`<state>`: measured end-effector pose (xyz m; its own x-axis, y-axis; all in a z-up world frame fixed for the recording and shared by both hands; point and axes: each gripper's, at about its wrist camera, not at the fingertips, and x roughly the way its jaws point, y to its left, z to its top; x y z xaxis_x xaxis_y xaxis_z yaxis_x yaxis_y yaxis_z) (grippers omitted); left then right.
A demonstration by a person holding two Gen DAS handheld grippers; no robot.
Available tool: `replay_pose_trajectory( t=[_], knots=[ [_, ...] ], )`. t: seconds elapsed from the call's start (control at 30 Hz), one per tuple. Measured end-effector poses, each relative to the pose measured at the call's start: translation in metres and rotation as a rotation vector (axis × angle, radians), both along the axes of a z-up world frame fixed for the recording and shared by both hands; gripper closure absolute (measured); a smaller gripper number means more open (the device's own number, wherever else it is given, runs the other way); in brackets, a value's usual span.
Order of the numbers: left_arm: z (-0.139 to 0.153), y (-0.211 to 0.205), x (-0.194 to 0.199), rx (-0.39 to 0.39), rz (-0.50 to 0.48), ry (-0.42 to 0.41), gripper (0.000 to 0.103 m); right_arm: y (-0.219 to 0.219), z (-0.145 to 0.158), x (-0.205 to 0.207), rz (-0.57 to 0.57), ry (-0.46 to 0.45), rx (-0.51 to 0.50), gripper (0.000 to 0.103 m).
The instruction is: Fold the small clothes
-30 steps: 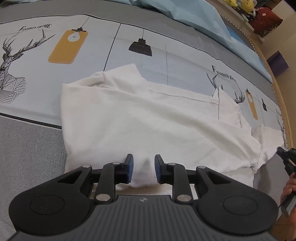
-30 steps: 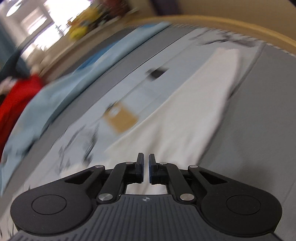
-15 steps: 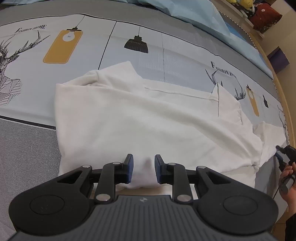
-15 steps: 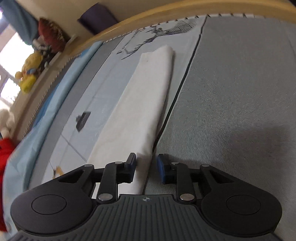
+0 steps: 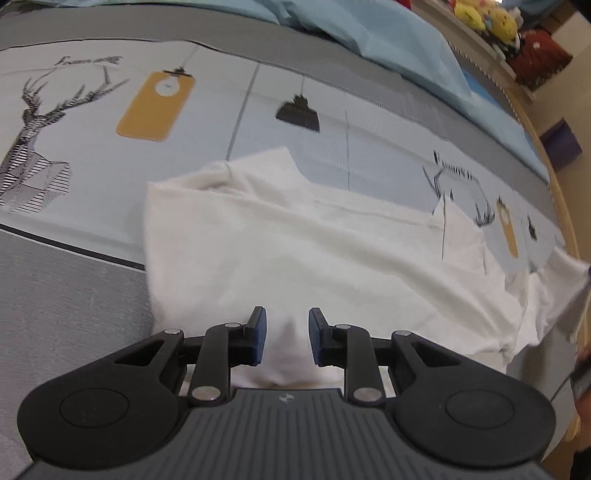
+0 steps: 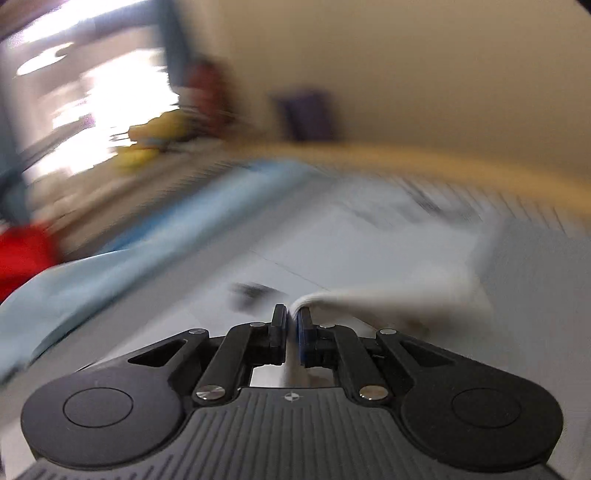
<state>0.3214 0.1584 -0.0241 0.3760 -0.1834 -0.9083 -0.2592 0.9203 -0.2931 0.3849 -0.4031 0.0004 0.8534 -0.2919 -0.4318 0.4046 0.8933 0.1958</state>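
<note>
A white garment [image 5: 295, 251] lies partly folded across the printed bed cover. My left gripper [image 5: 283, 334] is open and hovers over the garment's near edge, with white cloth showing between its fingers. In the right wrist view, which is blurred by motion, my right gripper [image 6: 293, 325] is shut on a white sleeve end [image 6: 369, 301] of the garment and lifts it off the bed. The sleeve stretches away to the right.
The bed cover [image 5: 166, 96] has deer and lamp prints, with a grey band [image 5: 66, 317] at the near left. A light blue sheet [image 5: 388, 33] lies at the far side. Plush toys [image 5: 484, 18] sit on a ledge beyond. The wooden bed frame [image 5: 565, 221] curves at the right.
My right gripper has closed on the sleeve end and swung up with it. My left gripper has stayed open and drifted slightly.
</note>
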Motion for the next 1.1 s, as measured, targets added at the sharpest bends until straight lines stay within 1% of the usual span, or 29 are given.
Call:
replay_pose_trajectory(
  t=[0.07,0.1,0.17,0.2,0.23,0.27,0.3,0.33,0.37,0.43,0.47,0.5,0.57,0.6,0.63,0.67,0.7,0.73,0.8,0.83,0.87,0.97,1.0,1.03,1.07,1.1],
  knots=[
    [0.008,0.010,0.000,-0.011,0.026,-0.018,0.076,0.062,0.025,-0.010,0.192,-0.041,-0.114,0.098],
    [0.013,0.017,-0.001,-0.016,0.045,-0.028,0.076,0.096,0.035,-0.018,0.317,-0.056,-0.146,0.098],
    [0.021,0.029,-0.002,-0.028,0.081,-0.046,0.076,0.160,0.048,-0.040,0.588,-0.051,-0.167,0.096],
    [0.024,0.035,-0.003,-0.035,0.098,-0.053,0.076,0.192,0.049,-0.054,0.726,-0.028,-0.178,0.093],
    [0.027,0.040,-0.005,-0.044,0.113,-0.059,0.076,0.222,0.047,-0.068,0.861,0.018,-0.172,0.089],
    [0.030,0.045,-0.006,-0.052,0.126,-0.064,0.076,0.247,0.041,-0.080,0.994,0.102,-0.141,0.080],
    [0.031,0.049,-0.008,-0.059,0.136,-0.067,0.076,0.270,0.032,-0.092,1.109,0.194,-0.108,0.078],
    [0.032,0.052,-0.009,-0.064,0.143,-0.067,0.076,0.286,0.025,-0.104,1.173,0.251,-0.099,0.078],
    [0.033,0.053,-0.010,-0.067,0.146,-0.066,0.076,0.299,0.018,-0.117,1.201,0.292,-0.108,0.078],
    [0.034,0.051,-0.011,-0.069,0.139,-0.066,0.076,0.310,0.008,-0.131,1.214,0.374,-0.117,0.077],
    [0.033,0.051,-0.012,-0.070,0.133,-0.065,0.076,0.310,0.006,-0.134,1.202,0.394,-0.117,0.077],
    [0.033,0.049,-0.012,-0.070,0.128,-0.065,0.076,0.306,0.005,-0.132,1.175,0.395,-0.119,0.075],
    [0.033,0.046,-0.013,-0.063,0.116,-0.064,0.076,0.290,0.004,-0.118,1.075,0.393,-0.117,0.075],
    [0.033,0.043,-0.013,-0.059,0.111,-0.063,0.076,0.282,0.003,-0.100,0.999,0.392,-0.105,0.072],
    [0.032,0.041,-0.012,-0.055,0.106,-0.060,0.076,0.270,0.000,-0.092,0.921,0.387,-0.088,0.069],
    [0.030,0.040,-0.011,-0.052,0.104,-0.058,0.076,0.255,-0.004,-0.082,0.828,0.389,-0.063,0.065],
    [0.029,0.038,-0.010,-0.048,0.102,-0.056,0.076,0.238,-0.011,-0.073,0.737,0.406,-0.024,0.062],
    [0.028,0.035,-0.008,-0.046,0.102,-0.054,0.076,0.225,-0.018,-0.064,0.663,0.433,0.032,0.062],
    [0.027,0.031,-0.004,-0.044,0.100,-0.051,0.076,0.199,-0.034,-0.044,0.566,0.476,0.174,0.062],
    [0.025,0.029,-0.002,-0.044,0.096,-0.050,0.076,0.190,-0.043,-0.035,0.533,0.499,0.233,0.062],
    [0.024,0.025,0.000,-0.043,0.092,-0.048,0.076,0.184,-0.051,-0.028,0.520,0.517,0.268,0.062],
    [0.022,0.015,0.005,-0.046,0.071,-0.048,0.076,0.175,-0.077,-0.015,0.501,0.584,0.337,0.062],
    [0.021,0.012,0.006,-0.056,0.064,-0.054,0.076,0.179,-0.084,-0.016,0.490,0.588,0.362,0.067],
    [0.021,0.009,0.007,-0.077,0.058,-0.063,0.076,0.180,-0.085,-0.014,0.492,0.581,0.368,0.076],
    [0.021,0.006,0.008,-0.109,0.049,-0.074,0.076,0.183,-0.082,-0.011,0.505,0.567,0.363,0.096],
    [0.021,0.001,0.010,-0.153,0.033,-0.087,0.076,0.188,-0.077,-0.014,0.519,0.544,0.360,0.098]
  ],
)
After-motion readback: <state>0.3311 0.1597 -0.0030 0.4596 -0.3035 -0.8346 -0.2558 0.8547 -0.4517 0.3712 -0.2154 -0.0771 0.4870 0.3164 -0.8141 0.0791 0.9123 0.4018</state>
